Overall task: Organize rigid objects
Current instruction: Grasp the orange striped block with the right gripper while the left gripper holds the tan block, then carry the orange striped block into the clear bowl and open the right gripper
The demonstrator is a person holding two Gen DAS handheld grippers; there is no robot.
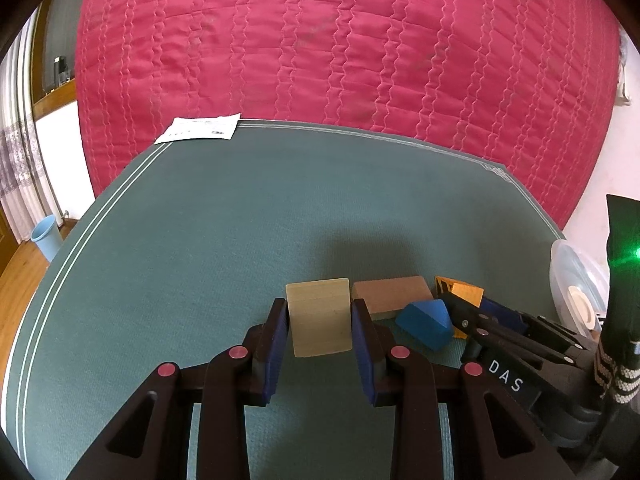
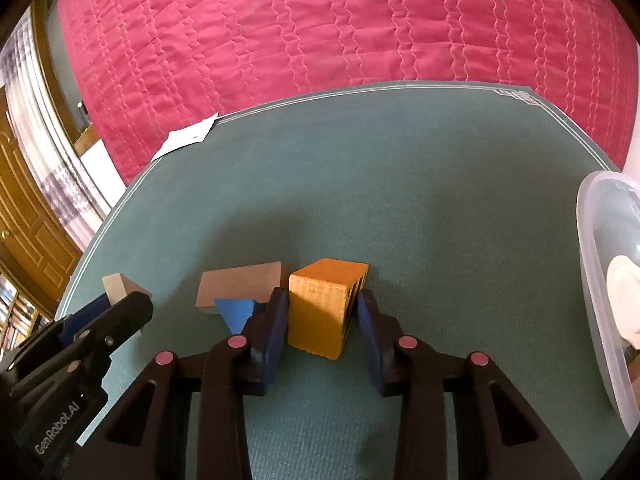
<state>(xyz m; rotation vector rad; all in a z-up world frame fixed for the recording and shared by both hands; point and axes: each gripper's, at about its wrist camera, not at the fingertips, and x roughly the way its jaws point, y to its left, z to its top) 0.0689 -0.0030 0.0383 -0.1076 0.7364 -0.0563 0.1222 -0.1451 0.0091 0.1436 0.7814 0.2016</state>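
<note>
The left gripper has its blue pads pressed against both sides of a pale wooden block, clamping it where it stands on the green mat just left of a flat tan block. The right gripper brackets an orange block: its left pad touches the block, while a narrow gap shows at the right pad, so it is parted and not clenched. Both tools reach forward low over the mat side by side, with a blue triangular block lying between the two held pieces and a clear plastic container at the mat's right edge.
</note>
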